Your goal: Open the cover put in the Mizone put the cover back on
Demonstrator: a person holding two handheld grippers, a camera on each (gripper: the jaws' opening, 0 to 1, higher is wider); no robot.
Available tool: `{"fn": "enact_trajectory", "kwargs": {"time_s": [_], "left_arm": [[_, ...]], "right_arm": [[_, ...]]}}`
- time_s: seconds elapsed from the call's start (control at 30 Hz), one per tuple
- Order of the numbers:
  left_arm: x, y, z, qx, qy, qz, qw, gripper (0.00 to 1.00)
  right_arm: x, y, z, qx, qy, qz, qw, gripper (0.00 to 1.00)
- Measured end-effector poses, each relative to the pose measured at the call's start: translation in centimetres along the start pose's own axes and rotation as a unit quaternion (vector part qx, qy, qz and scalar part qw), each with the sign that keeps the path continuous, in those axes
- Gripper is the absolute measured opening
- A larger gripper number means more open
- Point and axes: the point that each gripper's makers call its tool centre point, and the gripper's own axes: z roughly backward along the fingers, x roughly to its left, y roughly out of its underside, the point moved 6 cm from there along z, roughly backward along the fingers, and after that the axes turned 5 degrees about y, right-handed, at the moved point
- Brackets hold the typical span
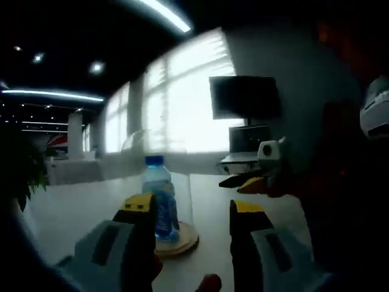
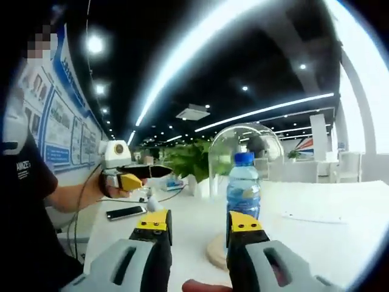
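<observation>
**Clerk:** Nearest item, left gripper view: left gripper [image 1: 189, 210], grey body, yellow-capped black jaws standing apart, nothing between them.

**Checker:** And past the jaws?

**Clerk:** Mizone bottle [image 1: 160, 198], blue cap, blue label, upright on a round wooden base [image 1: 182, 243]. A clear glass dome cover [image 1: 182, 194] stands over it, rim on the base. Bottle and cover sit on a white table [image 1: 73, 210], near the left jaw and behind it.

**Checker:** Same entry from the other side?

**Clerk:** Right gripper view: right gripper [image 2: 199, 224], same make, jaws also parted and empty. Mizone bottle [image 2: 243, 185] upright under the dome cover [image 2: 243, 143], on the wooden base [image 2: 216, 252], just behind the right jaw. White table [image 2: 328, 231] runs beneath.

**Checker:** Does either gripper show in the other's view?

**Clerk:** Yes. Right gripper appears at the right of the left gripper view [image 1: 252, 182], held above the table, apart from the cover. Left gripper appears at the left of the right gripper view [image 2: 137, 178], in a person's hand [image 2: 103, 185], also clear of the cover.

**Checker:** Sundries?

**Clerk:** One phone [image 2: 125, 212] flat on the table, a cable beside it. One dark monitor [image 1: 244, 97] on a stand before bright windows [image 1: 176, 97]. Green plants [image 2: 188, 159] behind the dome. Person in a dark shirt [image 2: 24, 201] at the left edge. Ceiling light strips [image 2: 213, 52] overhead.
</observation>
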Motion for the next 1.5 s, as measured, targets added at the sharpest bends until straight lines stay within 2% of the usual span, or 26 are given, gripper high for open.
{"fn": "enact_trajectory", "kwargs": {"time_s": [0.13, 0.2, 0.23, 0.33, 0.37, 0.43, 0.5, 0.6, 0.7, 0.83, 0.93, 1.0, 1.1, 1.27, 1.43, 1.5], "left_arm": [[-1.2, 1.5, 1.3, 0.008, -0.020, -0.008, 0.9997, 0.35], [-1.1, 1.9, 1.9, 0.009, -0.038, -0.004, 0.9992, 0.31], [-0.9, 1.9, 2.2, 0.002, -0.053, 0.014, 0.9985, 0.30], [-0.4, 2.0, 3.0, -0.008, -0.075, 0.023, 0.9969, 0.28], [-0.2, 2.2, 3.3, -0.009, -0.083, 0.027, 0.9961, 0.26], [-0.3, 2.8, 3.6, -0.007, -0.084, 0.051, 0.9952, 0.24], [-0.5, 3.6, 3.7, -0.005, -0.082, 0.054, 0.9952, 0.24], [-0.9, 4.6, 3.7, 0.006, -0.083, 0.041, 0.9957, 0.24], [-1.8, 5.8, 3.7, 0.022, -0.071, 0.022, 0.9970, 0.24], [-2.7, 6.4, 4.0, 0.022, -0.063, 0.015, 0.9977, 0.24], [-2.6, 6.9, 4.4, 0.018, -0.069, 0.018, 0.9973, 0.24], [-2.4, 7.2, 4.7, 0.015, -0.077, 0.023, 0.9967, 0.24], [-2.1, 7.5, 5.2, 0.010, -0.089, 0.030, 0.9956, 0.24], [-1.7, 8.5, 5.5, 0.010, -0.105, 0.037, 0.9937, 0.24], [-2.1, 9.1, 4.9, 0.032, -0.098, 0.025, 0.9943, 0.24], [-2.2, 9.3, 4.8, 0.030, -0.094, 0.022, 0.9949, 0.24]], "right_arm": [[1.0, 0.8, 0.4, 0.010, 0.011, 0.005, 0.9999, 0.27], [1.6, 1.0, 0.6, 0.008, 0.014, 0.007, 0.9999, 0.27], [1.8, 1.1, 0.7, 0.004, 0.016, 0.004, 0.9999, 0.27], [2.5, 1.6, 1.0, -0.001, 0.023, 0.002, 0.9997, 0.26], [2.1, 1.9, 0.9, -0.002, 0.026, 0.002, 0.9997, 0.26], [2.1, 2.4, 1.1, -0.002, 0.031, 0.003, 0.9995, 0.26], [2.1, 3.2, 1.4, -0.003, 0.042, -0.005, 0.9991, 0.26], [2.2, 4.0, 1.7, -0.005, 0.049, -0.014, 0.9987, 0.26], [2.3, 4.4, 2.1, -0.012, 0.052, -0.018, 0.9984, 0.26], [1.8, 4.9, 3.1, -0.031, 0.062, -0.024, 0.9973, 0.25], [1.4, 4.8, 3.5, -0.055, 0.073, -0.033, 0.9953, 0.24], [1.1, 5.1, 3.6, -0.044, 0.081, -0.035, 0.9951, 0.23], [0.6, 5.5, 3.6, -0.020, 0.112, 0.016, 0.9934, 0.23], [1.0, 6.8, 2.8, 0.014, 0.126, 0.053, 0.9905, 0.23], [1.7, 7.4, 2.3, 0.010, 0.119, 0.055, 0.9913, 0.23], [1.4, 7.6, 2.2, 0.020, 0.127, 0.076, 0.9887, 0.23]]}}
